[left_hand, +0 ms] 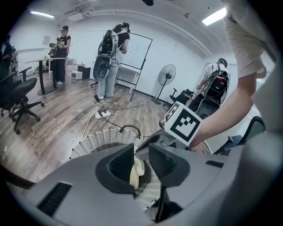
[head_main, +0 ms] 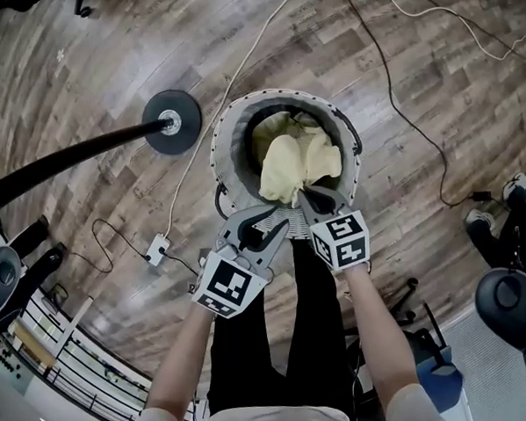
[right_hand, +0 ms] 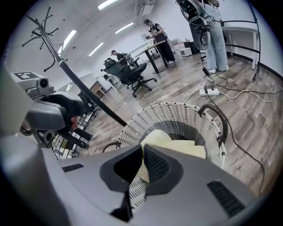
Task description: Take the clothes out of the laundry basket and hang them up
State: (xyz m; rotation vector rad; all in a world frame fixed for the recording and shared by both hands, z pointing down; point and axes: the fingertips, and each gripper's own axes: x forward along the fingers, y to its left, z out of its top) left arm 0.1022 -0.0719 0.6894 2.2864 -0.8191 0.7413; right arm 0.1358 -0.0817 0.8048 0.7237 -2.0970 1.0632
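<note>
A white wicker laundry basket point(head_main: 221, 146) stands on the wood floor just in front of me. A pale yellow garment point(head_main: 292, 163) rises out of it in a bunch. My right gripper point(head_main: 309, 197) is shut on the garment's near edge, and in the right gripper view the cloth point(right_hand: 177, 143) is pinched between the jaws of the right gripper point(right_hand: 142, 162). My left gripper point(head_main: 269, 225) hovers beside it over the basket's near rim. Its jaws stand apart. In the left gripper view, yellow cloth point(left_hand: 136, 171) shows through the gap of the left gripper point(left_hand: 141, 160), beyond it.
A coat stand's black pole and round base point(head_main: 171, 121) are left of the basket, its hooks point(right_hand: 44, 26) high up. Cables and a power strip point(head_main: 157, 248) lie on the floor. Office chairs point(right_hand: 135, 73), a standing fan point(left_hand: 167, 75) and several people are further off.
</note>
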